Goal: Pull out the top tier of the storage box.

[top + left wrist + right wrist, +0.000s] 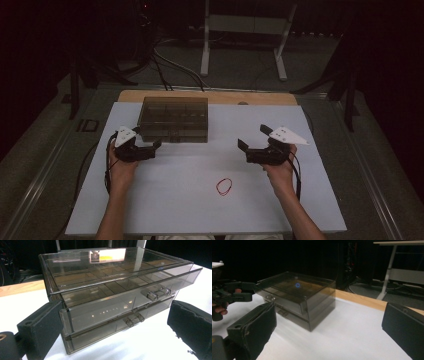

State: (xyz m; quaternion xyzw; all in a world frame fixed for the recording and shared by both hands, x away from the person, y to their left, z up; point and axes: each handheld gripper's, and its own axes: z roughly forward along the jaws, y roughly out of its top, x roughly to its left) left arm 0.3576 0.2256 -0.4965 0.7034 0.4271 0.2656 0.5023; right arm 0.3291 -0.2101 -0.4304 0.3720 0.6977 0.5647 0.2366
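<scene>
A smoky, see-through two-drawer organizer box (174, 119) stands toward the far edge of the table (200, 210), a little left of its middle, with a strip of bare wood showing beyond the white top behind it. The left gripper (151, 148) hovers just off the box's front left corner, its jaws spread wide and holding nothing; the nearer jaw tip comes close to the box front without clearly touching it. The right gripper (252, 138) is well apart from the box, over open white surface to its right, jaws likewise wide open and empty. Between the two hands and nearer the person lies one red rubber band (224, 186), alone on the table, with free room on every side. The whole near half of the table is open for moving, as is the stretch right of the box out to the table's right edge. The left gripper view shows what the high view cannot: the two drawers stacked one above the other, the upper drawer (130, 297) pulled out slightly, each with one small clear handle (158, 293), and dividers inside. The right gripper view shows the box (298, 298) from its right end, with the left gripper (229, 293) at the drawer fronts.
</scene>
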